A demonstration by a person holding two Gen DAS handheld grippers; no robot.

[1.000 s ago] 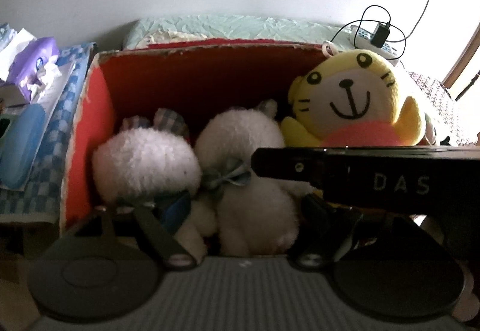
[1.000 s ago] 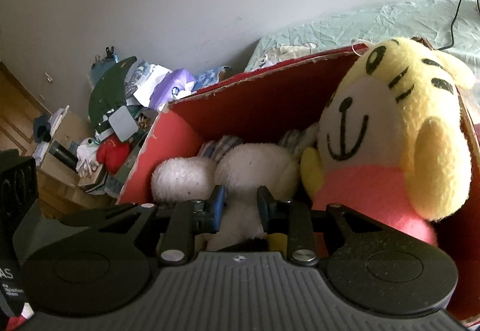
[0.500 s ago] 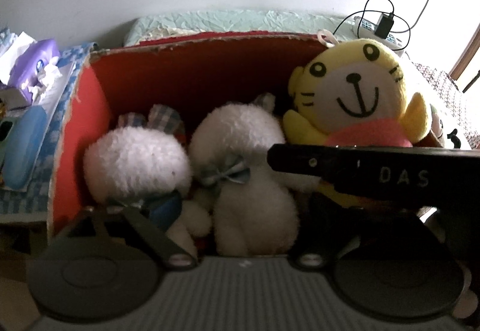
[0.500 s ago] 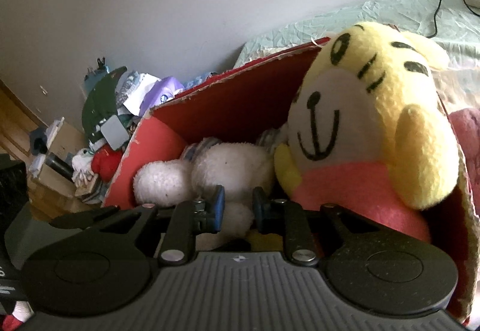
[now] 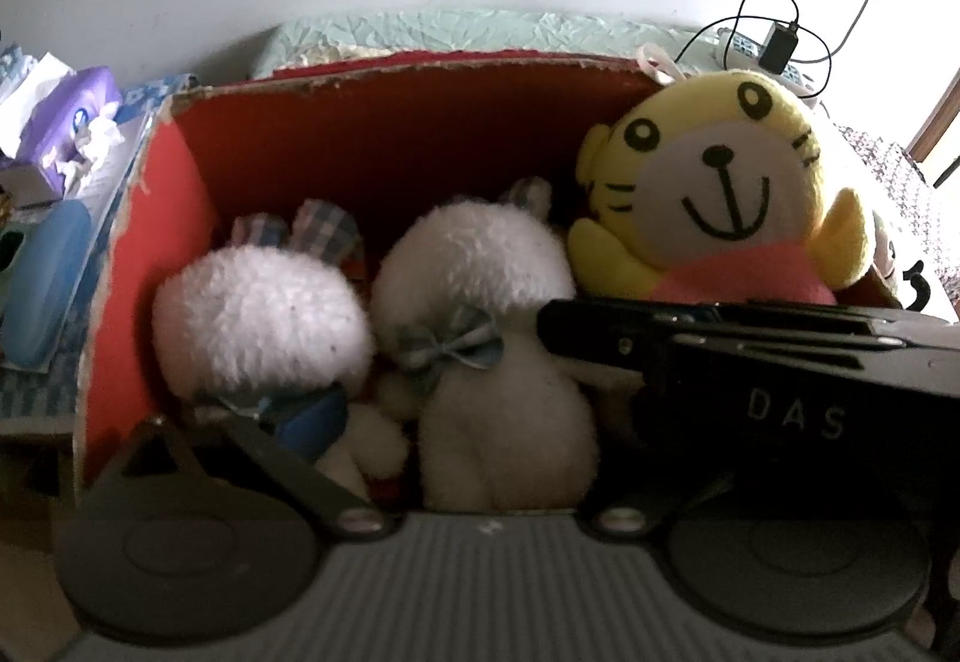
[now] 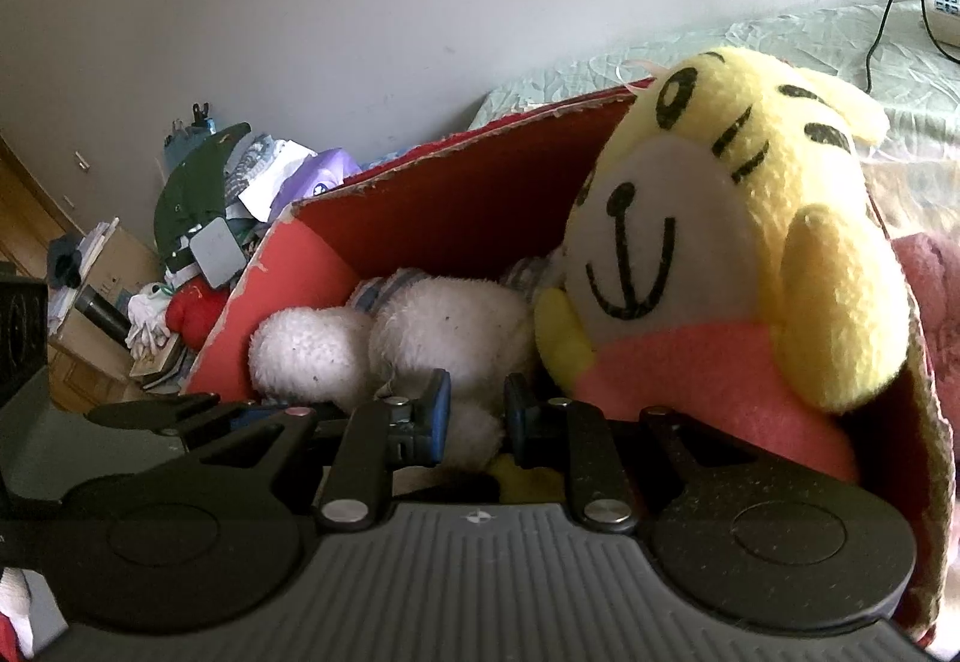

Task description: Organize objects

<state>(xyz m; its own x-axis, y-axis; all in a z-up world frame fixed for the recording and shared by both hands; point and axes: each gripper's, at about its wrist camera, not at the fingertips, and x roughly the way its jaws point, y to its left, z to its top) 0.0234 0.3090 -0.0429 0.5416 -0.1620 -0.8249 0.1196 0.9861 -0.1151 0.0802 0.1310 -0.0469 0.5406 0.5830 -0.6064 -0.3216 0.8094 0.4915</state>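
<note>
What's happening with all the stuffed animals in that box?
Someone is tidying toys with two hand-held tongs. Three toys already sit inside the red box: two fluffy white bunnies and a yellow tiger. The right tongs hover at the box edge with a small gap, holding nothing. The left tongs' tips are hidden.

Three plush toys sit side by side in an open box (image 5: 180,194): two rabbit dolls (image 5: 258,326) (image 5: 492,314) at left and centre, a tiger doll (image 5: 720,194) at right. A bed (image 5: 480,26) lies behind; a tissue pack (image 5: 66,122) left.
</note>
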